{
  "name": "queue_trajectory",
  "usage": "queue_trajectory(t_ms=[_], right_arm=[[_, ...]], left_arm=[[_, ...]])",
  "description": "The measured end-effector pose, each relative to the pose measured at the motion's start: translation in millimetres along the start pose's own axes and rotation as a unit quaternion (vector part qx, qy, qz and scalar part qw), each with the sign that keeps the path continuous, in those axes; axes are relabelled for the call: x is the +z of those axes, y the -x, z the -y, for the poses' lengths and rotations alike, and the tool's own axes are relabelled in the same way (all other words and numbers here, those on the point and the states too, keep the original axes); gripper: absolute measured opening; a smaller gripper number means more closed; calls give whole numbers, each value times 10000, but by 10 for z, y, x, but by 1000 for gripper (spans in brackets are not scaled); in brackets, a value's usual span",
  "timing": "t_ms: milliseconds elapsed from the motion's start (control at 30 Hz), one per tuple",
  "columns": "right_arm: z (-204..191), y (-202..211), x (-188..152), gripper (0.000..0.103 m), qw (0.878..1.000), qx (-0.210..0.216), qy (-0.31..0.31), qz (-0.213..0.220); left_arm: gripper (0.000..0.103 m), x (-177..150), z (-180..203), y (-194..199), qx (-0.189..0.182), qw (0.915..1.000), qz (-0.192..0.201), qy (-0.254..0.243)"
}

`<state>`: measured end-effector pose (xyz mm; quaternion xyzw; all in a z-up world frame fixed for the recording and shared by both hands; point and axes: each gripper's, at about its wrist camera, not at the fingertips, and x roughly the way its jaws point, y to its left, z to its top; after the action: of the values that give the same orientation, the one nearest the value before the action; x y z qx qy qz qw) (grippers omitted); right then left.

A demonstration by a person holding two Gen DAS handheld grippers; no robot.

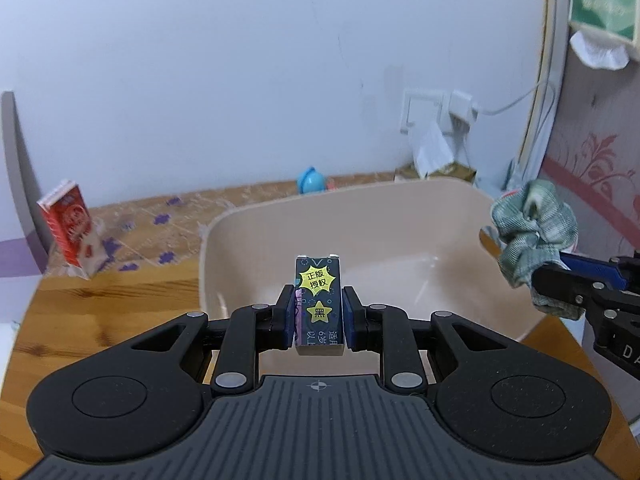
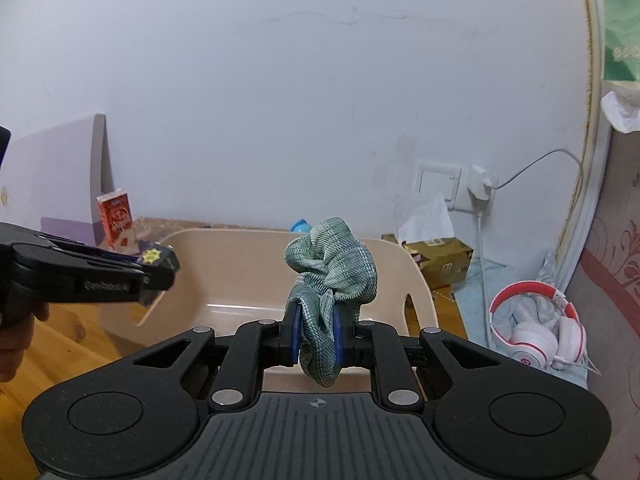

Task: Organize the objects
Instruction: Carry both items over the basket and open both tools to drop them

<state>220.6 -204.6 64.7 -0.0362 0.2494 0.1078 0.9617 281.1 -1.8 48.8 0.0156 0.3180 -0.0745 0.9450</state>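
The left gripper (image 1: 319, 314) is clamped on a small dark box (image 1: 319, 308) with yellow star stickers, held upright between its pads above the near rim of the beige plastic basin (image 1: 400, 216). The right gripper (image 2: 316, 330) pinches a green plaid scrunchie (image 2: 334, 272), which bunches up above its fingers, over the basin's right side.

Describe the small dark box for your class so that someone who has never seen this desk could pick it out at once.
Find the beige plastic basin on the wooden desk. Above its near rim, the left gripper clamps the small dark box. Unlike the soft green scrunchie in the right gripper, it is rigid, with yellow starburst stickers.
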Motion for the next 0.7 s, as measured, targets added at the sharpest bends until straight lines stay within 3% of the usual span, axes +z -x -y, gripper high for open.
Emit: queue_trajectory(t_ms=[267,300,367,433,500,533,633,700], right_arm=[[60,-421,-66,18,9983,-16,158,-563],[63,-438,-69,25,9980,-29,150,-606],[60,-415,-75,36,9983,-81,134,-564],[42,-352,-85,46,9986,-104,193,-472],[44,-272,-88,65,9989,-173,220,-364],[45,-222,-89,69,9991,-196,215,-307],[84,-48,-100,84,9995,-253,143,-93],[133,48,-120,103,9996,-282,59,25]], left_arm=[[24,-83,49,-483,-347,9942,-1009,137],[25,-97,36,-507,-337,9936,-1054,205],[41,-112,13,-484,-298,9942,-987,294],[49,-104,19,-400,-353,9956,-825,284],[61,-85,54,-279,-323,9969,-680,248],[68,-72,75,-199,-295,9977,-569,235],[78,-55,141,85,-206,9995,-137,191],[81,-60,190,265,-192,9997,16,148]])
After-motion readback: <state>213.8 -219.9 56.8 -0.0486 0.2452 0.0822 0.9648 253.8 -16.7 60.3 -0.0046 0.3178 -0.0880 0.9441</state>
